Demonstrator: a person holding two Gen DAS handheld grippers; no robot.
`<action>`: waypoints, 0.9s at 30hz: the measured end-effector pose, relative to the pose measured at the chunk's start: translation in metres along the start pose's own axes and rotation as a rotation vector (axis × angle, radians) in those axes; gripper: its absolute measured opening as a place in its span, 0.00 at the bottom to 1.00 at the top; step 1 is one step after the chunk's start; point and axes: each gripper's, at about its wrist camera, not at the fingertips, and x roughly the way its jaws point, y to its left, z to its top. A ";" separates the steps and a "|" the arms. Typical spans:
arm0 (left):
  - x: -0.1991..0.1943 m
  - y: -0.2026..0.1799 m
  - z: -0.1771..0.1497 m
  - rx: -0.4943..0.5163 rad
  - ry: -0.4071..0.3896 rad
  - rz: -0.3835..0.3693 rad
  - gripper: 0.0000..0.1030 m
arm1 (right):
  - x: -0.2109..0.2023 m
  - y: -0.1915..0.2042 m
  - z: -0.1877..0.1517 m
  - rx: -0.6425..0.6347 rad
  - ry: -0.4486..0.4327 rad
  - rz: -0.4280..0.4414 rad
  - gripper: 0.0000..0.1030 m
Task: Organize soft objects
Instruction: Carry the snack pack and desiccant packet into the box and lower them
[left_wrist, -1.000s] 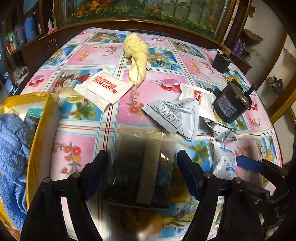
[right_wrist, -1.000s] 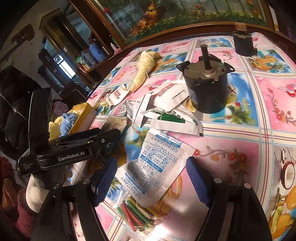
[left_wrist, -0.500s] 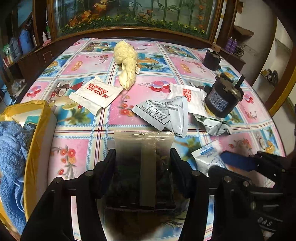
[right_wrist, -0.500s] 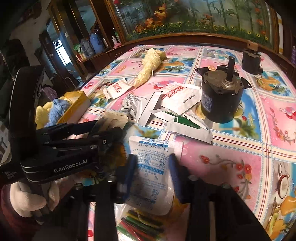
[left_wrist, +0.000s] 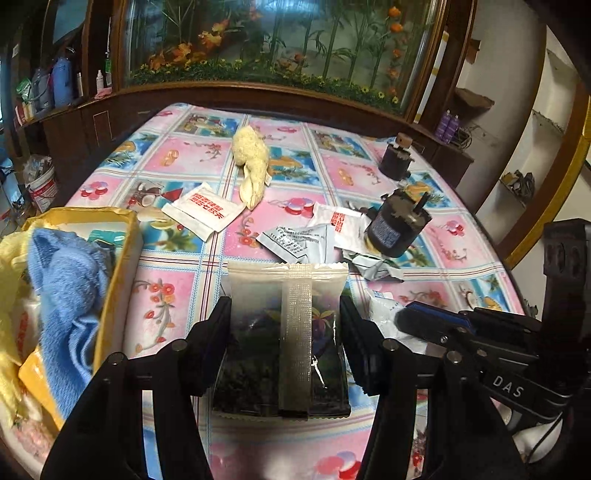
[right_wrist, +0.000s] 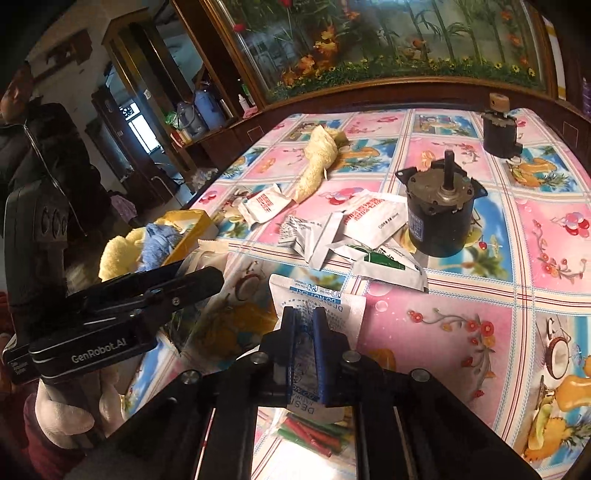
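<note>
Both sets of jaws are closing on soft packets: the left gripper (left_wrist: 284, 325) is pressing in on the two side edges of a clear-topped pouch of dark dried leaves (left_wrist: 286, 332), and the right gripper (right_wrist: 304, 354) is pinching nearly shut across the middle of a white desiccant sachet (right_wrist: 325, 306), puckering it. Both packets are looking light, limp and a little slick, so the film is likely slipping or buckling under a hard squeeze; taking each across its filled body is seeming safer than at the thin sealed end. Beneath the sachet a small bag of coloured sticks (right_wrist: 314, 435) is lying on the flowered tablecloth (right_wrist: 461, 325). Further out, white sachets (left_wrist: 205, 210), a cream plush toy (left_wrist: 253, 166) and a stiff black motor (left_wrist: 399, 225) are waiting, while the yellow box (left_wrist: 118, 280) at the left is holding a blue towel (left_wrist: 62, 280), probably where the packets are going
</note>
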 end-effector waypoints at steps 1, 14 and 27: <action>-0.006 0.001 -0.001 -0.005 -0.009 -0.002 0.53 | -0.004 0.002 0.000 -0.001 -0.007 0.003 0.09; -0.087 0.065 -0.029 -0.162 -0.116 0.057 0.54 | -0.035 0.068 0.005 -0.112 -0.050 0.063 0.09; -0.112 0.165 -0.068 -0.377 -0.121 0.183 0.54 | 0.001 0.161 0.010 -0.226 0.019 0.198 0.09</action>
